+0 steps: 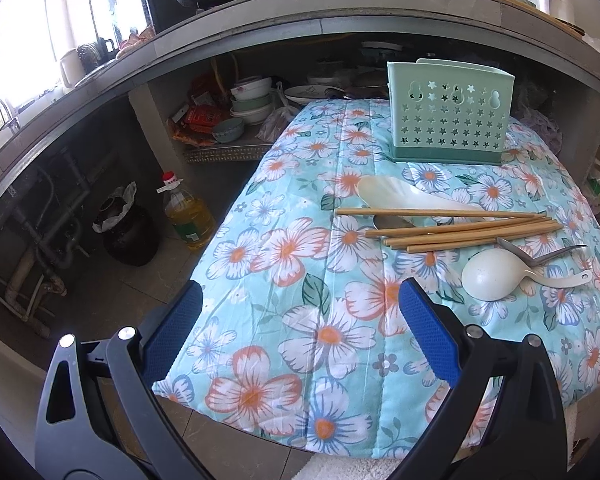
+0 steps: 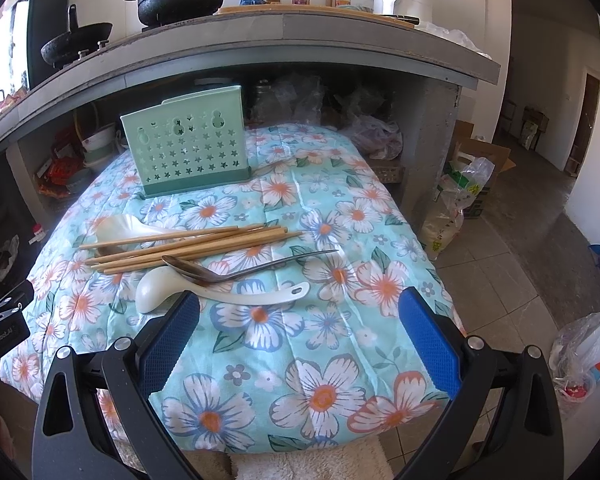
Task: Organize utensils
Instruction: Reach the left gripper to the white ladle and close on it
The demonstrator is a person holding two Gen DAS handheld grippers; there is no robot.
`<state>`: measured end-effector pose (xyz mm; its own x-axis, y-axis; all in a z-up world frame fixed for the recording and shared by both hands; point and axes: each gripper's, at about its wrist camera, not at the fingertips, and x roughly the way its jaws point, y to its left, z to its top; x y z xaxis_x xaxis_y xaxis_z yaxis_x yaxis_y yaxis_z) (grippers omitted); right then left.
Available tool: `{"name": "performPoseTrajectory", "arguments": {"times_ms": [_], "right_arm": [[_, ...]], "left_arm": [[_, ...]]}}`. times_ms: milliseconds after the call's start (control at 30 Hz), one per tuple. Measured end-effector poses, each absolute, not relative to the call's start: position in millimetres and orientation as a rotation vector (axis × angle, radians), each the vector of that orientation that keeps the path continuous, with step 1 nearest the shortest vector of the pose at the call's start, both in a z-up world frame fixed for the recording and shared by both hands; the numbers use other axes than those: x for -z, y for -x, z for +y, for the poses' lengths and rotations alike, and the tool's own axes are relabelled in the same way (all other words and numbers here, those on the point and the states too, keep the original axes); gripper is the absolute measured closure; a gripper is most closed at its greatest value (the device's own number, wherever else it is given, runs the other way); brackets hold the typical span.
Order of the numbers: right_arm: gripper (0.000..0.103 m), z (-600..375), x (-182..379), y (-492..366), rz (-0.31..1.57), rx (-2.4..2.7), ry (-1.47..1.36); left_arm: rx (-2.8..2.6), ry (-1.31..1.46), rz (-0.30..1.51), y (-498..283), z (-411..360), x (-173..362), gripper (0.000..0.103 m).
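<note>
A green perforated utensil holder point(image 1: 448, 120) point(image 2: 188, 148) stands at the far end of a floral-covered table point(image 1: 292, 280) point(image 2: 320, 320). Several wooden chopsticks point(image 1: 460, 228) point(image 2: 188, 246) lie in a loose bundle in front of it, over a white spoon point(image 1: 396, 196) point(image 2: 116, 226). A cream ladle point(image 1: 496, 276) point(image 2: 220, 290) and a metal spoon point(image 1: 540, 254) point(image 2: 252, 266) lie nearer me. My left gripper point(image 1: 300, 304) is open and empty over the table's near left edge. My right gripper point(image 2: 300, 312) is open and empty, just in front of the ladle.
A concrete counter point(image 1: 340, 4) point(image 2: 300, 36) with pans overhangs the table's far end. Bowls point(image 1: 252, 100) sit on a shelf below it. An oil bottle point(image 1: 188, 216) and a dark pot point(image 1: 128, 232) stand on the floor at left. Bags point(image 2: 456, 204) stand at right.
</note>
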<state>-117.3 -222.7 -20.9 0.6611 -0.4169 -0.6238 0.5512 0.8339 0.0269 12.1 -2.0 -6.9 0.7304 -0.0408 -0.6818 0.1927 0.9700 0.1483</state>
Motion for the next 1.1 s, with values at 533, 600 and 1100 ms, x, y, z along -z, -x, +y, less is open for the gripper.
{"name": "performPoseTrajectory", "arguments": {"times_ms": [533,600,1100], "right_arm": [[0.006,-246,67,103,0.706,0.532,-0.187],[0.006,-251,77,99,0.738,0.511,-0.197],[0.006,-277,103,89,0.788,0.439,-0.281]], "left_arm": [[0.676,-0.105,0.849,-29,-53,51,0.008],[0.683,-0.159,0.815,-22,-65,54,0.008],[0.705,-0.838,0.523,12,-141,79,0.079]]}}
